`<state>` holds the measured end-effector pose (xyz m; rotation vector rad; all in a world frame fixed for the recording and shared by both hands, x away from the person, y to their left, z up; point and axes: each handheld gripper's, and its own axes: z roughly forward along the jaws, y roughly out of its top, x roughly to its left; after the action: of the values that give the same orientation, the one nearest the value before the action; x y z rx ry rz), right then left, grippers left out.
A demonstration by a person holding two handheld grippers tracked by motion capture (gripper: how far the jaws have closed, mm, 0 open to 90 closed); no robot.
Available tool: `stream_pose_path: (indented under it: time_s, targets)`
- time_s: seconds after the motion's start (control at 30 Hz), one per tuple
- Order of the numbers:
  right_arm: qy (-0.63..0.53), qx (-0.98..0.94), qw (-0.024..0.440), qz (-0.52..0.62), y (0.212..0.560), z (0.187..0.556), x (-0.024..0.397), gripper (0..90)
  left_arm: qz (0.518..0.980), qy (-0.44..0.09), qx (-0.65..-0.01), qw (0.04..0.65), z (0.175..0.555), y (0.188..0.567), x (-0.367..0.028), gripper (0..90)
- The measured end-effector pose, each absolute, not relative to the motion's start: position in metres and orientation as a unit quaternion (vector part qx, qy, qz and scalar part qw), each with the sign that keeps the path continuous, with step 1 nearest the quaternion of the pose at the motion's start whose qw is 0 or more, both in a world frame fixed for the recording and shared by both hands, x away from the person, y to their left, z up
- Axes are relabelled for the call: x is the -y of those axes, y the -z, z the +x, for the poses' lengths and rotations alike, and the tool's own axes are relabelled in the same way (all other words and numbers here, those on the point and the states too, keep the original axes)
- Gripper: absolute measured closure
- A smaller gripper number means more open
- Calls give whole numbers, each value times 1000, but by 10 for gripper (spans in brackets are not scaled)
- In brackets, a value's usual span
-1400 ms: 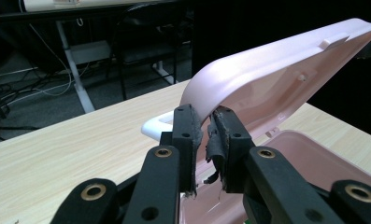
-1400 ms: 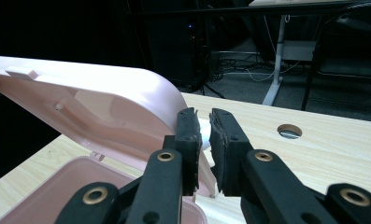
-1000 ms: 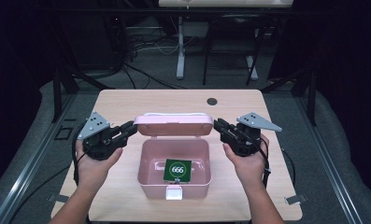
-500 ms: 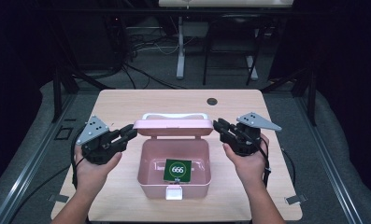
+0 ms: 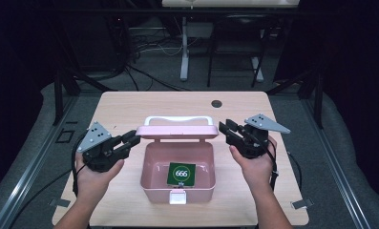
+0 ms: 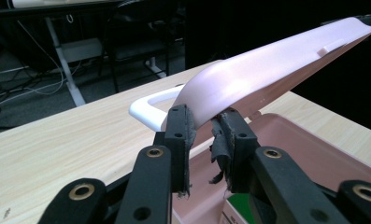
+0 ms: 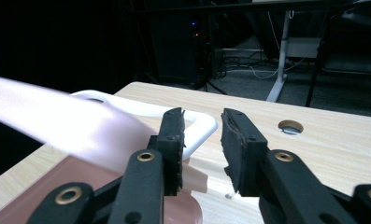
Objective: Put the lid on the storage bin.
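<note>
A pink plastic box (image 5: 177, 167) sits near the front middle of the pale wooden table (image 5: 130, 105), its pink lid (image 5: 176, 131) raised partway and carrying a white loop handle (image 5: 178, 119) along its far edge. From the high view a green square card with a white "666" disc (image 5: 181, 174) lies flat on the box floor, and a small white latch (image 5: 178, 196) shows on the front wall.

The left gripper (image 5: 130, 140) reaches to the lid's left corner. The left gripper view brings this close: the left gripper (image 6: 204, 135) has its jaws narrowly apart with the lid's (image 6: 267, 70) rounded corner between them, the frayed pads (image 6: 220, 144) at or against the plastic; whether they squeeze it I cannot tell.

The right gripper (image 5: 227, 131) sits just beside the lid's right end. In its own view the right gripper (image 7: 202, 140) stands open and empty, the blurred lid (image 7: 57, 126) to one side and the handle (image 7: 197, 126) behind the jaws. A round grommet hole (image 7: 290, 126) marks the table beyond.
</note>
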<state>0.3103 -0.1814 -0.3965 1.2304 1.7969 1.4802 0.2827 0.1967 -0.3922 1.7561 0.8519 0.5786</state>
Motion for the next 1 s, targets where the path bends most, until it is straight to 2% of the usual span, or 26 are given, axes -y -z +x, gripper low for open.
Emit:
stream_pose_path:
  time_s: [0.47, 1.0]
  targets:
    - [-547, -659, 247, 453, 397, 314, 185, 603, 738, -238, -351, 524, 277, 394, -197, 727]
    - [-550, -655, 244, 457, 397, 315, 189, 576, 745, -233, -341, 524, 266, 401, -200, 703]
